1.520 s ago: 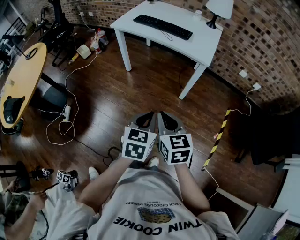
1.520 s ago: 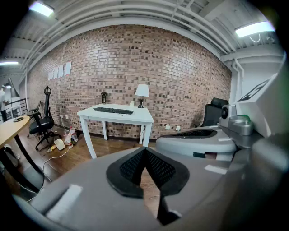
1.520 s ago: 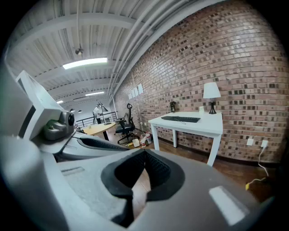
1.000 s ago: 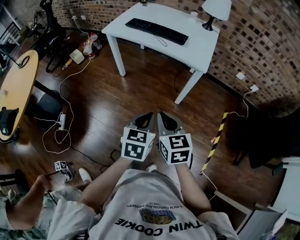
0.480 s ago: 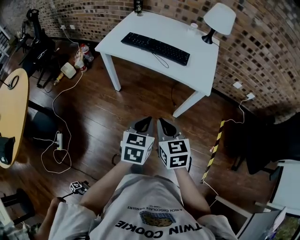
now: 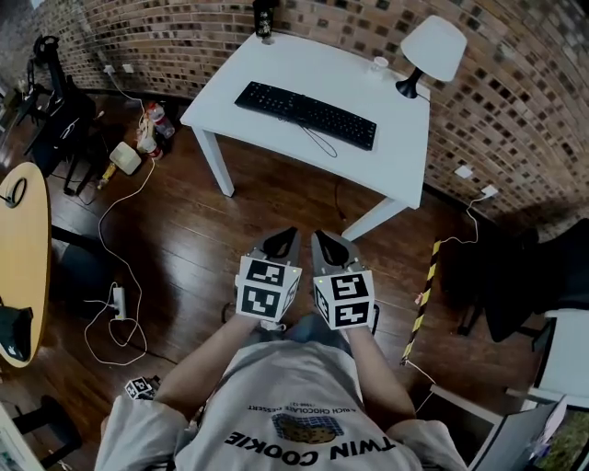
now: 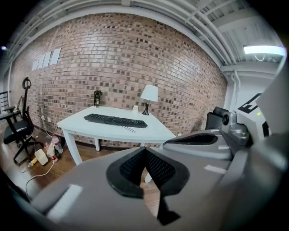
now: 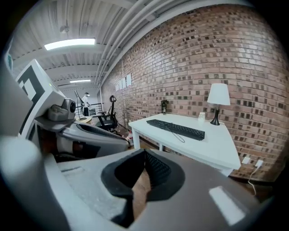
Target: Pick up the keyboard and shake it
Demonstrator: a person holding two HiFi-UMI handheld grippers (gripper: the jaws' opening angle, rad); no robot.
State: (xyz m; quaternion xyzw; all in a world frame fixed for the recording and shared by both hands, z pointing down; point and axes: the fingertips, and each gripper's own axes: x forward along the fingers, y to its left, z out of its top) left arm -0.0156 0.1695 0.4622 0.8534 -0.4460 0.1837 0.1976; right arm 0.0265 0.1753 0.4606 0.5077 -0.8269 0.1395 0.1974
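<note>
A black keyboard (image 6: 305, 115) with its thin cable lies flat on the white table (image 6: 386, 156) by the brick wall; it also shows in the left gripper view as the keyboard (image 7: 115, 120) and in the right gripper view as the keyboard (image 8: 175, 128). My left gripper (image 6: 287, 235) and right gripper (image 6: 320, 237) hang side by side over the wooden floor, well short of the table. Both are shut with nothing between their jaws. The left gripper (image 7: 145, 151) and right gripper (image 8: 144, 154) point toward the table.
A white lamp (image 6: 427, 51), a small cup (image 6: 380, 64) and a dark bottle (image 6: 265, 18) stand on the table. Cables and a power strip (image 6: 118, 301) lie on the floor at left. A round wooden table (image 6: 23, 258) is far left, a black chair (image 6: 534, 276) right.
The view has advanced toward the white table, which now sits nearer and lower in the picture. Both grippers stay shut, side by side.
</note>
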